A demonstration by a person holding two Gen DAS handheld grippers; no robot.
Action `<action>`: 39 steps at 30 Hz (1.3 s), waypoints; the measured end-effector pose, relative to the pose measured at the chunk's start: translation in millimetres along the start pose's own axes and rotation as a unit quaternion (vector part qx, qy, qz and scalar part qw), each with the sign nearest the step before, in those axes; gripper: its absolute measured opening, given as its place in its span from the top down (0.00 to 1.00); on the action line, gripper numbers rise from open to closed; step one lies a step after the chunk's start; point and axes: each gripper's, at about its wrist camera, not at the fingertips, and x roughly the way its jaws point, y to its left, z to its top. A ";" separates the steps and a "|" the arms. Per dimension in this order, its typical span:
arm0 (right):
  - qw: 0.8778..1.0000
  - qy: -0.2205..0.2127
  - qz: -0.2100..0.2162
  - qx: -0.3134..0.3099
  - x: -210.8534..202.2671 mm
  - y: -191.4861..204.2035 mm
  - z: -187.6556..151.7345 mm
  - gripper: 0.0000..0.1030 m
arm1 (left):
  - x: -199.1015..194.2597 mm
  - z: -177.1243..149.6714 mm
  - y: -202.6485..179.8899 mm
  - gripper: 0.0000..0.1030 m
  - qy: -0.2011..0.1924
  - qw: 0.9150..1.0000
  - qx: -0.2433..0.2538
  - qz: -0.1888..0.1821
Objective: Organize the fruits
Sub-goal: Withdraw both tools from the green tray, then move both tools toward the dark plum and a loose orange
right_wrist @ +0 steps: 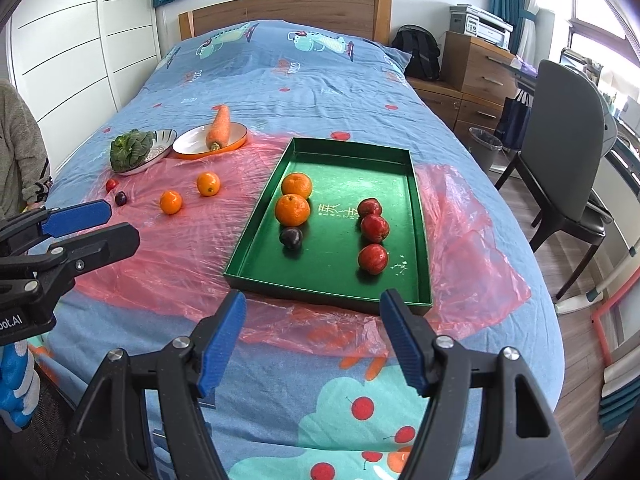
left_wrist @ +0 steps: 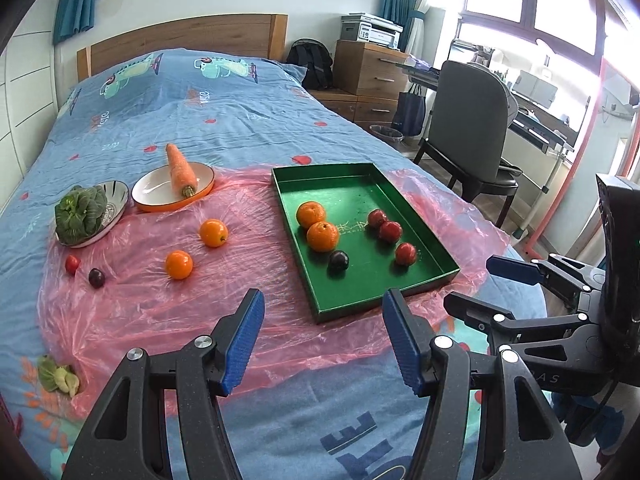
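The left gripper (left_wrist: 324,336) has its fingers spread with nothing between them, low in the frame over pink plastic (left_wrist: 160,304). The right gripper (right_wrist: 312,336) is likewise spread and empty, just below the green tray (right_wrist: 420,216) at centre. In the tray lie two oranges (right_wrist: 292,210), a plum (right_wrist: 291,238) and three red fruits (right_wrist: 373,259). Left of the tray, on the plastic, sit two more oranges (left_wrist: 179,265), a second plum (left_wrist: 96,277) and a red fruit (left_wrist: 72,264). A carrot (left_wrist: 182,170) rests on a plate (left_wrist: 152,192) at upper left

Carrot (left_wrist: 181,168) on orange-rimmed plate (left_wrist: 152,196); greens (left_wrist: 80,216) beside.
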 end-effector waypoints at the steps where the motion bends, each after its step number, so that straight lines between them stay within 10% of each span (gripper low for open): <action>1: 1.000 -0.001 0.003 -0.001 0.2 3.1 -0.1 0.00 | -1.4 -2.7 2.5 0.46 0.001 1.000 0.000 0.001; 39: 0.991 0.031 0.108 -0.067 56.7 125.4 -5.6 0.00 | -6.3 -83.5 135.2 0.46 0.019 0.990 -0.095 0.099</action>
